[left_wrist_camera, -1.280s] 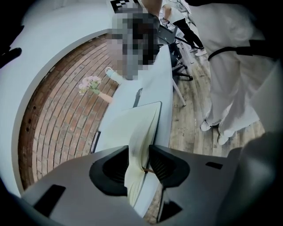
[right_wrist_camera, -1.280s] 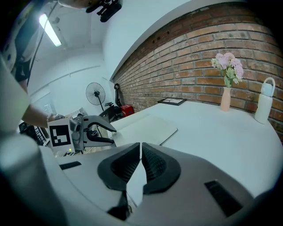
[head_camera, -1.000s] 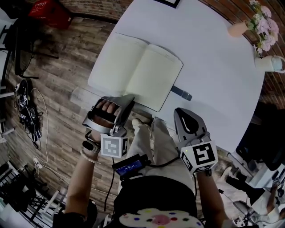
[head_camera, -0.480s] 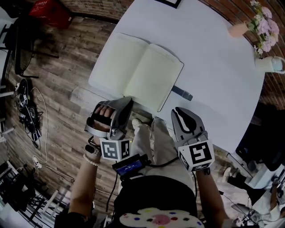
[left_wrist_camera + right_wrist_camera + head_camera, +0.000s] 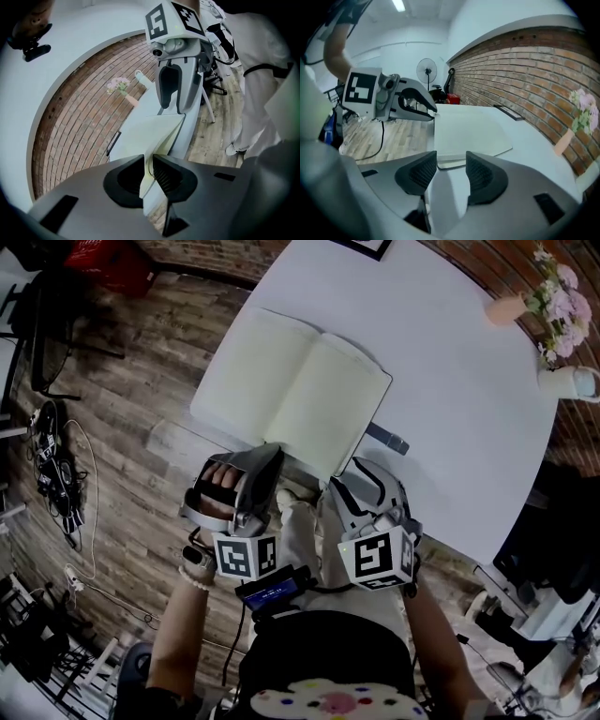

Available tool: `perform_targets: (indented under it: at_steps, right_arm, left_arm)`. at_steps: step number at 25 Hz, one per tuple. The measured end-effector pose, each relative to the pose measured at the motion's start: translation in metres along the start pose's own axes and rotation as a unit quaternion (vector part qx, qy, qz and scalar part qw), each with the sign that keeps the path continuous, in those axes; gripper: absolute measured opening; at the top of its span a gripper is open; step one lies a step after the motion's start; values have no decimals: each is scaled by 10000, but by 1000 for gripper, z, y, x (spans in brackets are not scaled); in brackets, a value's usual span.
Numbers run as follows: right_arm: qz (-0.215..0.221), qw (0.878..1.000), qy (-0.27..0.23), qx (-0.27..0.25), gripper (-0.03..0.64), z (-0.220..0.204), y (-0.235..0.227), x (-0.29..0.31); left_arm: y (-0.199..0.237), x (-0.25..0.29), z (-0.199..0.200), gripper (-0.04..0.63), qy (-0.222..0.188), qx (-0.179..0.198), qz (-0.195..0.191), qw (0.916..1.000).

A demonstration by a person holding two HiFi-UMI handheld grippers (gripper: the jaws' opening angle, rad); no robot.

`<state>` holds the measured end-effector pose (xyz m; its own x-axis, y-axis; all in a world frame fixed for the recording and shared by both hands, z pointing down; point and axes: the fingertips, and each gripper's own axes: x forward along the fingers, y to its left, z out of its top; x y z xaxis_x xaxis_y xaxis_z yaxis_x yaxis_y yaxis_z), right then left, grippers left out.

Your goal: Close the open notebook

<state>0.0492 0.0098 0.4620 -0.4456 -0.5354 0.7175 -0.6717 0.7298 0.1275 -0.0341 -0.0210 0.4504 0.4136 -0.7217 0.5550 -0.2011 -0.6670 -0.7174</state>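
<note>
the open notebook (image 5: 291,395) lies flat near the worktop (image 5: 450,381) edge. the left gripper (image 5: 149,176) has its fingers clamped on a thin leaf there. the right gripper (image 5: 451,171) has just been opening its fingers, which are empty. it looks light and floppy, so i'd hold the stiffer cover's outer edge.

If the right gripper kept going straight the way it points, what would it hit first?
Most likely the near edge of the open notebook, which lies on the table right ahead of its jaws, though depth is hard to judge. The right gripper has just been opening its jaws and grips nothing.
</note>
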Motion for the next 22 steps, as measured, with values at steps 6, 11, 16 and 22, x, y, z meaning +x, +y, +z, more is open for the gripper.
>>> perform_targets:
  at_steps: [6, 11, 16, 22]
  right_arm:
    - [-77, 9919, 131, -1265, 201, 5, 14, 10]
    - [-263, 9861, 193, -1630, 204, 7, 14, 11]
    - [-439, 9702, 283, -2368, 202, 6, 14, 14]
    - [-605, 9598, 219, -2730, 55, 6, 18, 3]
  left_arm:
    - [0, -1, -1, 71, -28, -16, 6, 10000]
    - [1, -1, 0, 71, -62, -19, 2, 10000]
    - [0, 0, -1, 71, -81, -34, 5, 10000]
    - [-9, 4, 2, 74, -97, 171, -210, 9996]
